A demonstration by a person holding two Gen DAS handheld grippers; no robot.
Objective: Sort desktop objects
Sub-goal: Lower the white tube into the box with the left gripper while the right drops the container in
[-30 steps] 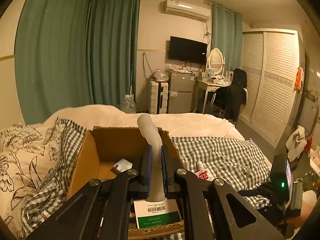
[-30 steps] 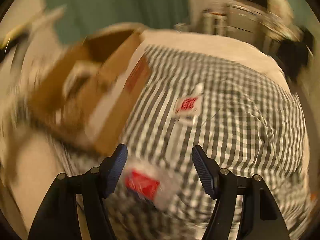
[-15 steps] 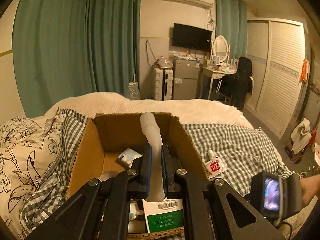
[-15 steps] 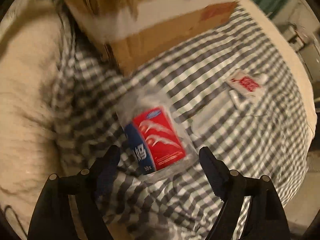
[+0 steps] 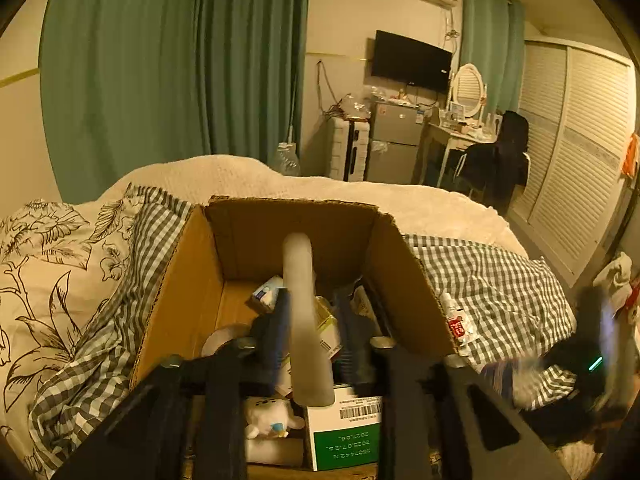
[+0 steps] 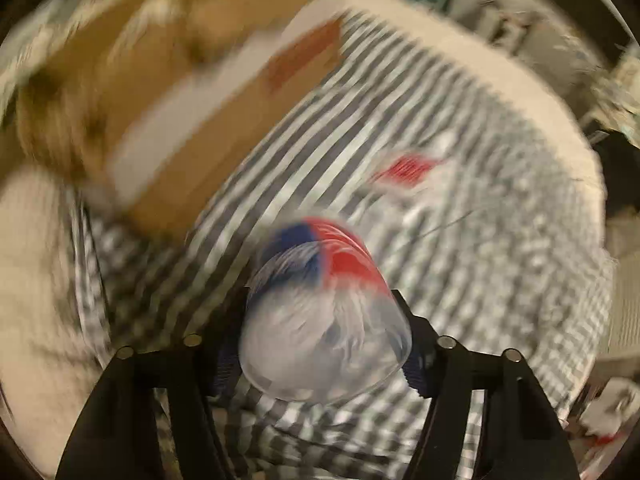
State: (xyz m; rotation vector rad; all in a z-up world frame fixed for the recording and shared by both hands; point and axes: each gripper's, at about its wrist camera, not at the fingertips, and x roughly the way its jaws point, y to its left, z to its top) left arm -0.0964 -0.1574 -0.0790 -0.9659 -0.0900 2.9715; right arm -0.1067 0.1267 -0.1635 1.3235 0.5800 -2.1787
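Left tongs (image 5: 310, 332): over the open cardboard box (image 5: 192, 280); jaws have just been opening, now spread, the pale tube (image 5: 306, 320) loose between them.
Right tongs (image 6: 320, 344): jaws have just been closing, now pinching a clear bag (image 6: 324, 320) with a red and blue label, above the checked bed cover (image 6: 480, 280).
Red-labelled packet (image 6: 404, 170): on the cover, at one o'clock from the bag.
Box contents: green-and-white carton (image 5: 346, 436), plush toy (image 5: 268, 420).

The cardboard box (image 5: 188, 276) is plain brown, and the carton (image 5: 346, 436) inside it is white above and green below, with a black barcode. The bedspread (image 5: 492, 280) is grey-and-white gingham, the pillow (image 5: 44, 276) cream with black leaf outlines, the curtains (image 5: 160, 60) teal. The clear tub (image 6: 324, 320) carries a red-and-blue label.
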